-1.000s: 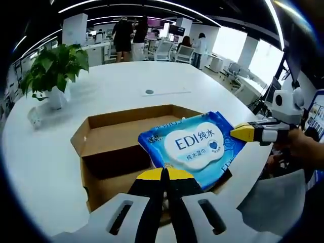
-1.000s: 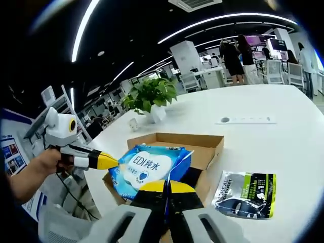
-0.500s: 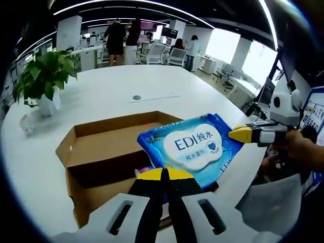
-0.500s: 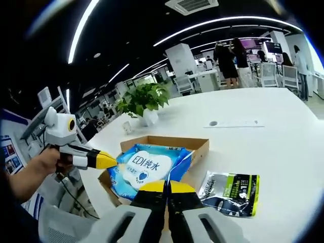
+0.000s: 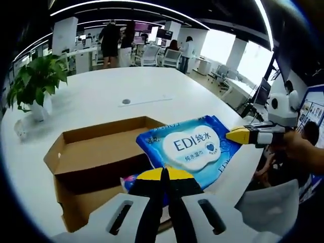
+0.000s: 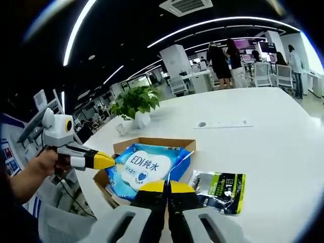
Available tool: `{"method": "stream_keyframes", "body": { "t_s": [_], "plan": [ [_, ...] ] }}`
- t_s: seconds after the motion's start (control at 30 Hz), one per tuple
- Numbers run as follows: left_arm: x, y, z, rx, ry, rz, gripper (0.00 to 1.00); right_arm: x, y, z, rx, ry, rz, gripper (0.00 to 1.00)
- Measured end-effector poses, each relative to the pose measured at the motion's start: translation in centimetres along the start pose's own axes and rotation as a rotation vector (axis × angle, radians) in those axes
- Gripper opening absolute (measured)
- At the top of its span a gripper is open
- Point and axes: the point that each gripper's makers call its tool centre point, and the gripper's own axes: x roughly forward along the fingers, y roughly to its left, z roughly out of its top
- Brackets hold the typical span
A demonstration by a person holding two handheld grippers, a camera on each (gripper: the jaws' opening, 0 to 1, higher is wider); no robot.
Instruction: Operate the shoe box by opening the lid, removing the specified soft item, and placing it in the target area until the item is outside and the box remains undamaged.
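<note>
Above the open shoe box [image 5: 96,152] I hold the blue wipes pack [image 5: 190,149] between both my claws; my left gripper [image 5: 163,174] is clamped on its near edge, yellow tips pressed together over the blue film, and my right gripper [image 5: 238,135] pinches the pack's far corner from the side — seen in the left gripper view, with my hand [image 5: 304,152] behind it. From the right gripper view the same holds in mirror; my right gripper [image 6: 167,186] is closed on the pack's [image 6: 147,167] near edge, and my left gripper [image 6: 104,161] bites its opposite corner, my other hand [image 6: 35,169] wrapped round the handle. The pack hangs tilted, its white label with blue lettering facing up, partly over the box and partly past its rim; it is lifted clear of the cardboard floor, though I cannot tell whether its underside brushes the box wall.

The box [image 6: 152,144] sits on a white table [image 5: 152,83] with its flaps folded out; something coloured [image 5: 129,180] peeps from inside, just beside my left tips, too hidden to name. Just beside the box, in the right gripper view, lies a black-and-green packet [image 6: 220,190] flat on the table. Farther off stands a potted plant [image 5: 33,83] in a white pot; a long thin strip [image 5: 147,99] lies near the table's middle. Beyond the table — people [image 6: 225,55] standing among desks and chairs.
</note>
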Motion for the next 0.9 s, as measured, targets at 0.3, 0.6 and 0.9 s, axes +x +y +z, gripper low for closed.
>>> {"method": "stream_keyframes", "body": {
  "t_s": [0.3, 0.6, 0.9],
  "plan": [
    [0.9, -1.0, 0.7, 0.004, -0.011, -0.013, 0.00, -0.8, -1.4, 0.4, 0.005, -0.008, -0.014, 0.00],
    [2.2, -2.6, 1.4, 0.009, -0.017, -0.030, 0.00, -1.8, -3.2, 0.9, 0.013, -0.014, -0.038, 0.00],
    [3.6, -4.4, 1.9, 0.025, -0.020, -0.049, 0.00, -3.0, -5.3, 1.1, 0.022, -0.026, -0.067, 0.00]
  ]
}}
